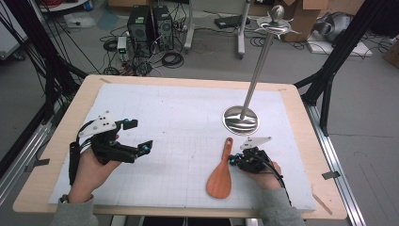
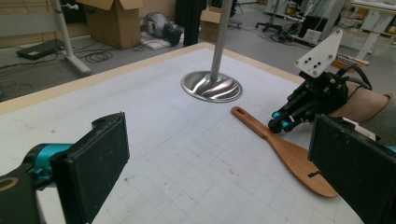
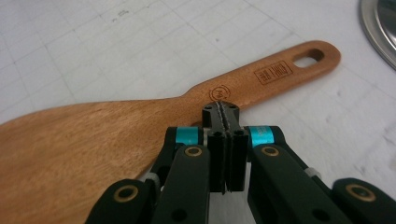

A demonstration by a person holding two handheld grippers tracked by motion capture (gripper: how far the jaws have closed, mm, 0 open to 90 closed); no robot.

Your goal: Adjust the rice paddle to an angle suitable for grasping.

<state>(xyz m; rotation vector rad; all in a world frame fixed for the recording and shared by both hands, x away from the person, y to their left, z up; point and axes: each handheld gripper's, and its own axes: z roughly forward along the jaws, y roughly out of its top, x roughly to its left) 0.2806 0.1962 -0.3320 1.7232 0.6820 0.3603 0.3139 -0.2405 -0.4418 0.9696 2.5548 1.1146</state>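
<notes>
The wooden rice paddle lies flat on the white gridded mat, in the lower right of centre of the high view, its broad blade toward the bottom edge of the frame and its handle running up toward the stand. The handle end has an oval hanging hole (plain in the right gripper view, at upper right) with a small stamped mark just below it.

The right gripper sits just right of the paddle's neck in the high view, held in the person's right hand. In the right gripper view its two black jaws are pressed flat together with nothing between them, and their tips meet at the near edge of the paddle, right where handle widens into blade; whether they actually touch the wood cannot be told. The left gripper view shows the same gripper at right of centre, its tips against the paddle.

The left gripper is at the left of the high view, well apart from the paddle, held in the left hand with its jaws spread wide and empty.

Above the paddle's handle stands a round polished metal base with a tall slim pole rising toward the top of the frame. The mat lies on a light wooden table.
</notes>
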